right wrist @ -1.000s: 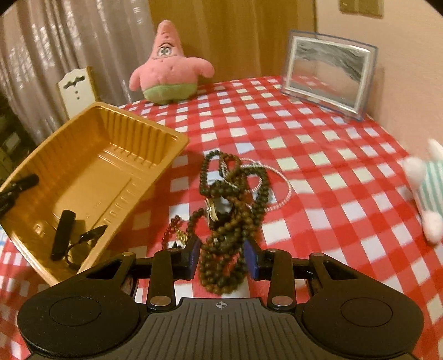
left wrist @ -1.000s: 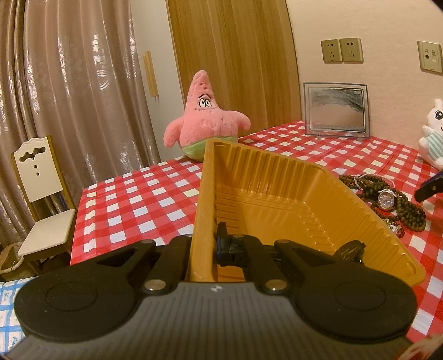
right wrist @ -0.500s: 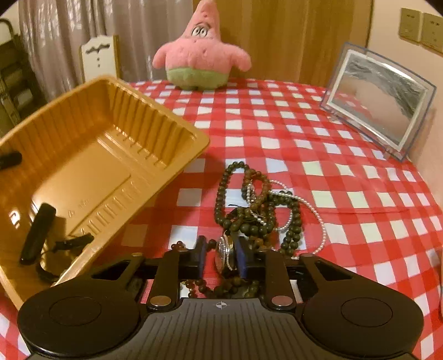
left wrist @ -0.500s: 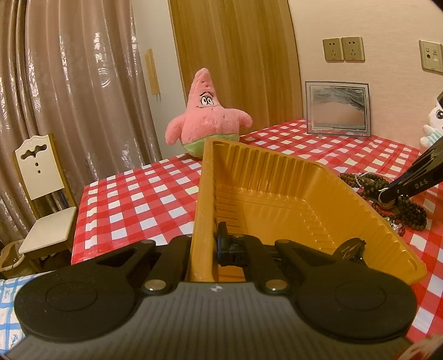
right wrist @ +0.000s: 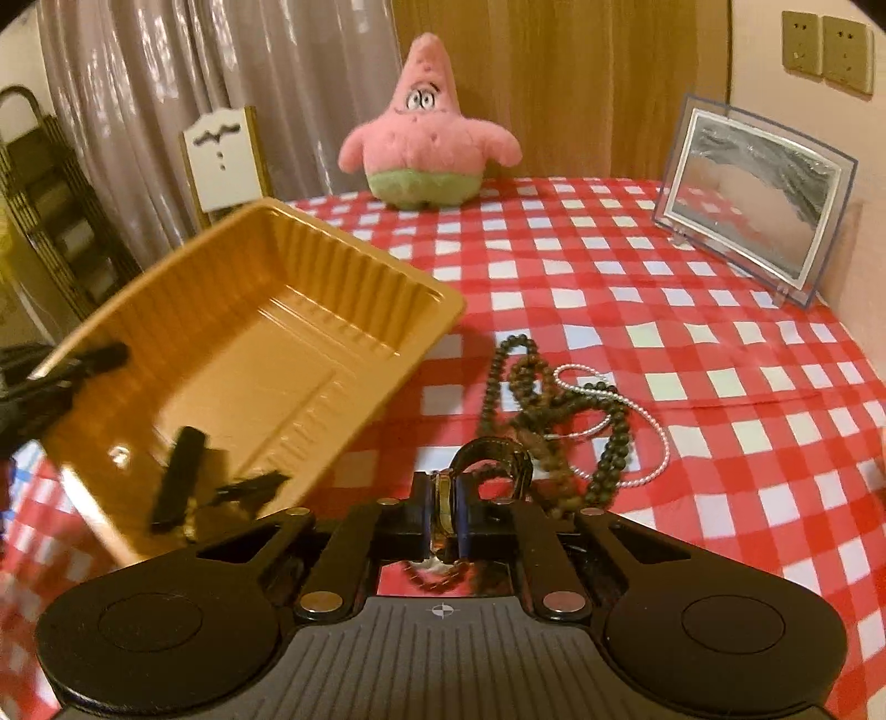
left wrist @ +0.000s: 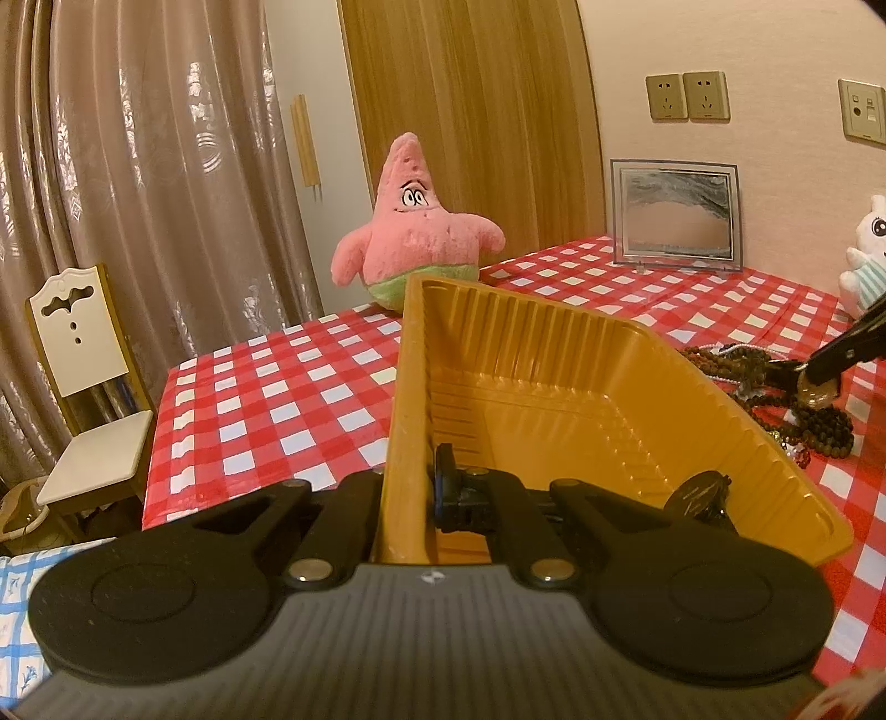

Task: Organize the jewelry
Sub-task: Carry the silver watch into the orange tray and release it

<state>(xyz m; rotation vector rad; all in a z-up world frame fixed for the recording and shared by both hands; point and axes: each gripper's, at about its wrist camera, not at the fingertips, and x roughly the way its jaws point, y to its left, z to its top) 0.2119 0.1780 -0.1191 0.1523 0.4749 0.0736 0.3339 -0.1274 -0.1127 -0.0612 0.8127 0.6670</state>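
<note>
Ahead of me hang taupe patterned curtains (left wrist: 138,194) beside a wooden door (left wrist: 476,122). A white chair (left wrist: 83,387) stands below them. 2 sockets (left wrist: 686,97) sit on the cream wall (left wrist: 775,50), warmly lit.

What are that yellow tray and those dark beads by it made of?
The yellow tray looks like thin moulded plastic: glossy, with ribbed walls and stamped ridges in its floor. The dark beads seem to be wood or seed, going by their matt brown, uneven surface, though motion blur leaves that open.
</note>
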